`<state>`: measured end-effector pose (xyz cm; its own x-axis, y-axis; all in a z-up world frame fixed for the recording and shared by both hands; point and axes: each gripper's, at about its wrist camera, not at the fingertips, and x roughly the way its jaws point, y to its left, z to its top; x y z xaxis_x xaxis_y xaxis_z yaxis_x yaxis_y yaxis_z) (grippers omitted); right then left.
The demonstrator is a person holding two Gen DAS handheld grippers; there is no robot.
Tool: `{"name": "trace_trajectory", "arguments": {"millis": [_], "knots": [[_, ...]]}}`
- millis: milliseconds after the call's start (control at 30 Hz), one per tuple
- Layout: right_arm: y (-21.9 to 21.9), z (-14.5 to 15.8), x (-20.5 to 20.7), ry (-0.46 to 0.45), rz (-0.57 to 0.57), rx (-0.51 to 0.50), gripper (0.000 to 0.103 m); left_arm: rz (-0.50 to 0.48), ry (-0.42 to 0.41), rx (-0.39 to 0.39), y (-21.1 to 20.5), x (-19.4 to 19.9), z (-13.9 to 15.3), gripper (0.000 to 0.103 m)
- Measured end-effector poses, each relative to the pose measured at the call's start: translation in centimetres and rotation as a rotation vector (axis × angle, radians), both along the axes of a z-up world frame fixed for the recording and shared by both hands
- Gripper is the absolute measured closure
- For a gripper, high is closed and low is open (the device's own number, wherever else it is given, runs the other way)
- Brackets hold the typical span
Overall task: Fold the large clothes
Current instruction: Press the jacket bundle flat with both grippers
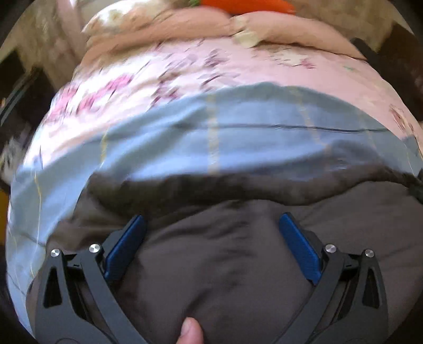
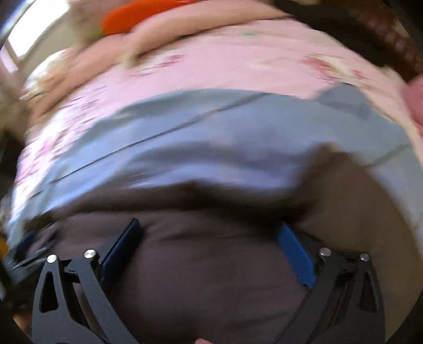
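Spreading wide above a dark brown garment, the left gripper has its blue-padded fingers far apart, with nothing pinched between them. The right gripper is opened just as wide over the same brown garment and grips nothing. That garment lies nearest the cameras, on top of a light blue cloth with thin yellowish stripes. Beyond the blue cloth stretches a pink floral bedsheet, and past the sheet sits a rumpled peach quilt with an orange carrot-shaped cushion on it. Both views are motion-blurred.
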<state>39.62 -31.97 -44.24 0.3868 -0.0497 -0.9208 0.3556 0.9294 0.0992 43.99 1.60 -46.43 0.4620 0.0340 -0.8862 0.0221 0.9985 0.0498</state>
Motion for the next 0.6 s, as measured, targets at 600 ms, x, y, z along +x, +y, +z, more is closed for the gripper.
{"name": "trace_trajectory", "arguments": {"millis": [600], "knots": [[-3.8,0.3,-3.8,-0.1,-0.104,-0.144,0.001,0.232,-0.174,0.121,6.0,-6.4,3.0,0.002]]}}
